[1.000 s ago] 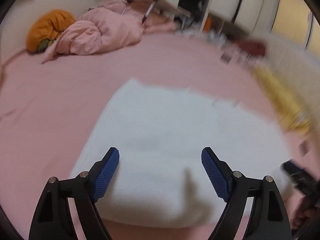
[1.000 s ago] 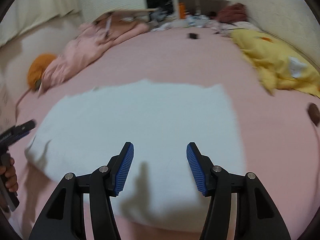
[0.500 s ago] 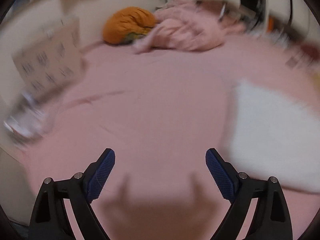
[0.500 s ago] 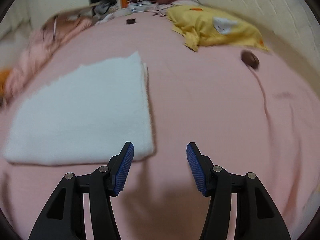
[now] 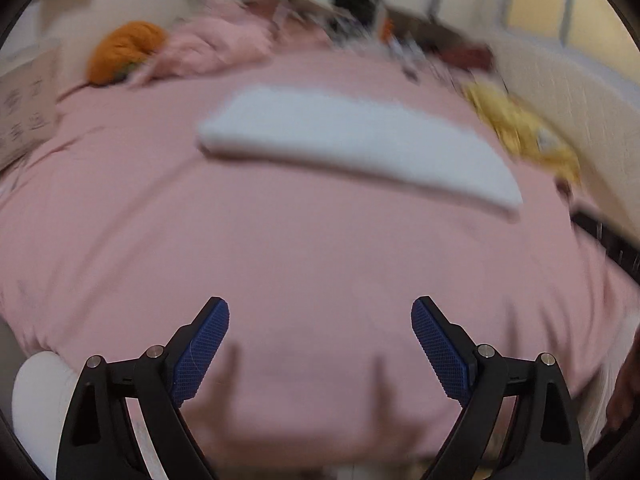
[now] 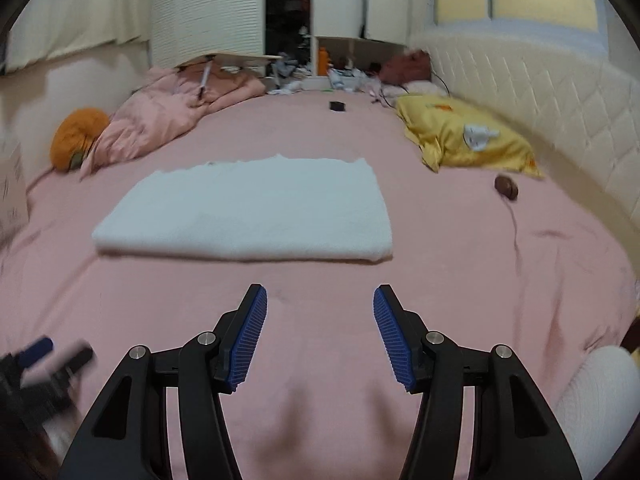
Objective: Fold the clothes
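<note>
a folded white cloth (image 6: 248, 212) lies flat on the pink bedsheet (image 6: 460, 264), a thick rectangle near the middle of the bed with its folded edge facing the near side. the right gripper (image 6: 320, 336) hangs over bare sheet on the near side of the cloth, well apart from it, its blue-padded jaws spread partway with nothing between them. the left gripper (image 5: 320, 344) also hangs over bare sheet at the near edge of the bed, and its jaws have just been opening and now stand wide with nothing between them; in its blurred view the white cloth (image 5: 352, 140) lies farther off across the sheet. to the far left sit a crumpled pink blanket (image 6: 160, 124) and an orange cushion (image 6: 78, 136) just beside it. to the far right a yellow pillow (image 6: 464, 136) rests against the white quilted headboard (image 6: 540, 92), with a small dark round object (image 6: 506, 187) near it on the sheet.
</note>
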{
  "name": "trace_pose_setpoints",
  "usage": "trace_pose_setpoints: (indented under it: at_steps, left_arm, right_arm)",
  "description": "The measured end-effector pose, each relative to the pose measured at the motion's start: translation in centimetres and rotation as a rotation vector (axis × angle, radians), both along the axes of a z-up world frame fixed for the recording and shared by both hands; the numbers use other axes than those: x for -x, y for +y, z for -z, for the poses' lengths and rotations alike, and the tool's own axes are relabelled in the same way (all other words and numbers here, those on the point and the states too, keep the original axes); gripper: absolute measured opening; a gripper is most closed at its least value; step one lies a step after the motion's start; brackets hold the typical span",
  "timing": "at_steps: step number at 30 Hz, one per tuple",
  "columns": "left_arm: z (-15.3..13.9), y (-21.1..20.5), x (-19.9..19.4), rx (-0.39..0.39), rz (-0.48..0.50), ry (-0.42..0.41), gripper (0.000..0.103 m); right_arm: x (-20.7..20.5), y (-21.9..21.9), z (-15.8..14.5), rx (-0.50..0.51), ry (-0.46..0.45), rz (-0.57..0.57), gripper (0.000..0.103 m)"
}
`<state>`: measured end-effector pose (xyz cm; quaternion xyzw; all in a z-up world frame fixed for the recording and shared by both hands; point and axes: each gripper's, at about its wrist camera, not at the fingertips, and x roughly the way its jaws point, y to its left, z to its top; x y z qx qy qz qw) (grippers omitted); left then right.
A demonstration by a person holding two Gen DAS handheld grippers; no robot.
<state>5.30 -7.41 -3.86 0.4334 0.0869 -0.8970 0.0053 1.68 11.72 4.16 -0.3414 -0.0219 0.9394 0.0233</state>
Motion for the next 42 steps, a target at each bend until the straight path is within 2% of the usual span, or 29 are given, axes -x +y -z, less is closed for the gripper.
trace_pose_setpoints:
  at_steps: [2,3,5,10,15,22,25,28,30,33,35,37,39,42]
  left_arm:
    - [-1.4,0.1,0.5,-0.021,0.028,0.049,0.093]
    - [-2.2,0.4,0.3,-0.013,0.023,0.094,0.093]
    - [-2.6,0.7,0.0,0.005,0.018,0.115,0.093]
    - [-2.6,0.4,0.9,-0.002,0.009,0.079,0.093]
    - [-0.6,-1.8,-0.7,-0.039,-0.009,0.067,0.093]
    - [0.7,-2.4,0.0,-0.065,-0.027,0.021,0.093]
    - [1.0,-2.7,0.4,-0.123,-0.018,0.010,0.093]
    - [2.3,-4.3,2.9,-0.297,0.030,-0.035,0.093]
    - [3.1,-6.0,5.9,-0.369,0.036,-0.091,0.093]
    - [2.1,-10.5,10.8,-0.477,-0.011,-0.063,0.093]
    - [0.6,-13.7,14.1,-0.493,-0.040,-0.016,0.093]
    - [-1.9,-17.4,18.4,-0.455,-0.054,0.045,0.093]
    - [-3.2,-20.1,22.0,-0.449,-0.063,0.076,0.093]
    - [-3.1,-23.4,27.8,-0.484,-0.093,0.063,0.093]
  right_arm:
    - [-0.5,0.4,-0.4,0.013,0.020,0.002,0.057]
    - [-0.8,0.4,-0.8,0.020,0.033,0.001,0.057]
    - [-1.1,0.6,-1.3,0.017,0.041,0.000,0.057]
    - [-1.5,1.1,-1.9,0.033,0.054,0.007,0.057]
    - [-1.2,1.5,-1.5,0.046,0.037,0.006,0.057]
    - [-0.3,1.6,-0.6,0.067,-0.001,-0.009,0.057]
    - [0.6,2.3,0.0,0.104,-0.030,-0.025,0.057]
    - [2.3,3.9,0.6,0.191,-0.062,-0.058,0.057]
    - [4.1,5.9,1.1,0.298,-0.096,-0.083,0.057]
    - [7.5,9.9,1.7,0.479,-0.144,-0.118,0.057]
    - [10.1,12.7,1.7,0.555,-0.161,-0.129,0.057]
    - [13.0,15.4,1.8,0.625,-0.169,-0.136,0.057]
    - [16.4,18.0,2.0,0.685,-0.189,-0.124,0.057]
    - [22.3,21.9,2.8,0.758,-0.226,-0.095,0.057]
